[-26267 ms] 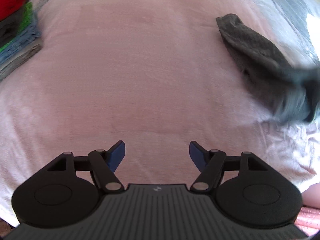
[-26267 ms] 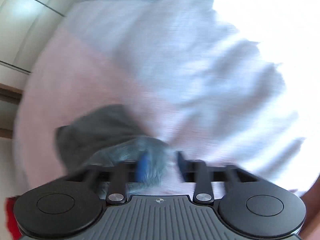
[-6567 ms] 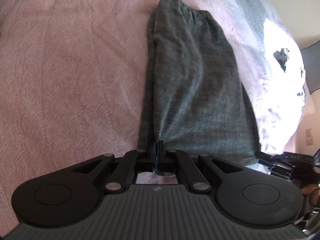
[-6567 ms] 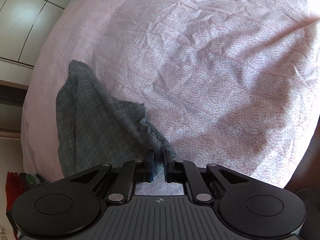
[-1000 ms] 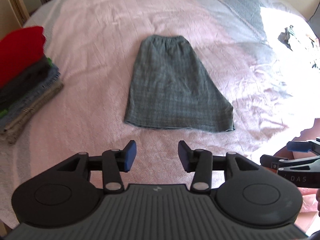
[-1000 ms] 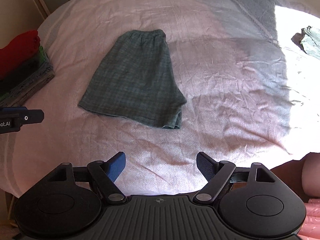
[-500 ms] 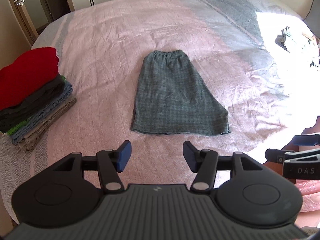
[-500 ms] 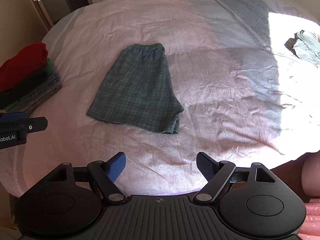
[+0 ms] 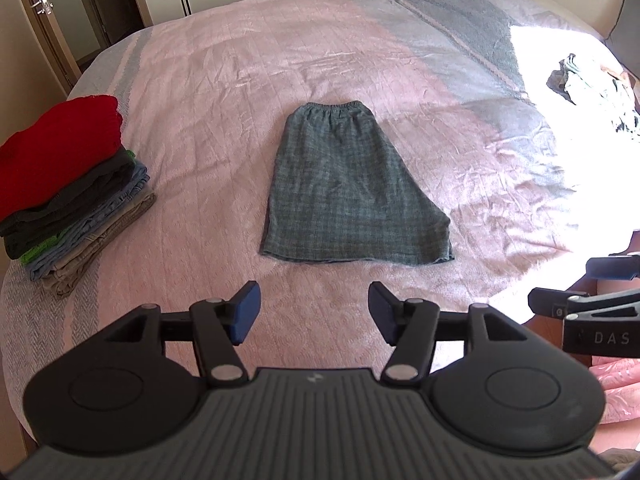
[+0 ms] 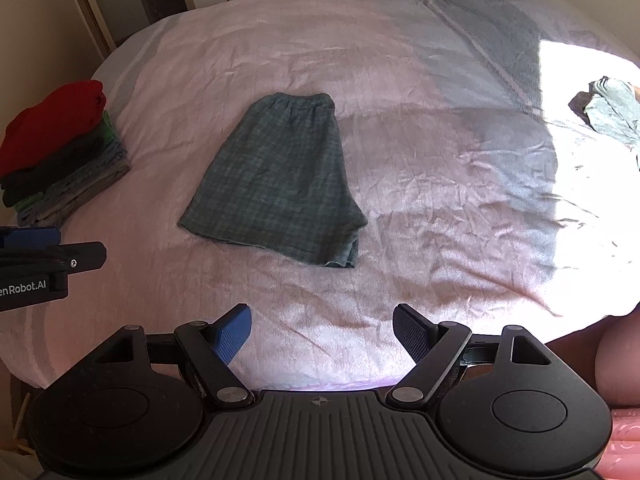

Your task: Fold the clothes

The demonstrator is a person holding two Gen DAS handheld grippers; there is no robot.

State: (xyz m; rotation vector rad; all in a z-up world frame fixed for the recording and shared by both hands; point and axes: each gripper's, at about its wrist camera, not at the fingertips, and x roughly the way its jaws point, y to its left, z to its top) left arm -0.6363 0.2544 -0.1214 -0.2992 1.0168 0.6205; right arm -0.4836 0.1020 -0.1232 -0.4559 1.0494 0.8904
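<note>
A grey-green checked pair of shorts lies flat on the pink bedspread, folded in half lengthwise, with the elastic waistband at the far end. My left gripper hovers above the bed on the near side of the hem, open, with nothing between its blue pads. My right gripper hangs near the bed's front edge, also open and empty. Each gripper shows at the edge of the other's view. Neither touches the shorts.
A stack of folded clothes with a red one on top sits at the bed's left edge. A loose heap of garments lies in sunlight at the far right. A door and cupboards stand behind the bed.
Both grippers have risen and drawn back from the shorts, so more of the bed and room shows. The left jaws have spread wider. The shorts have not moved.
</note>
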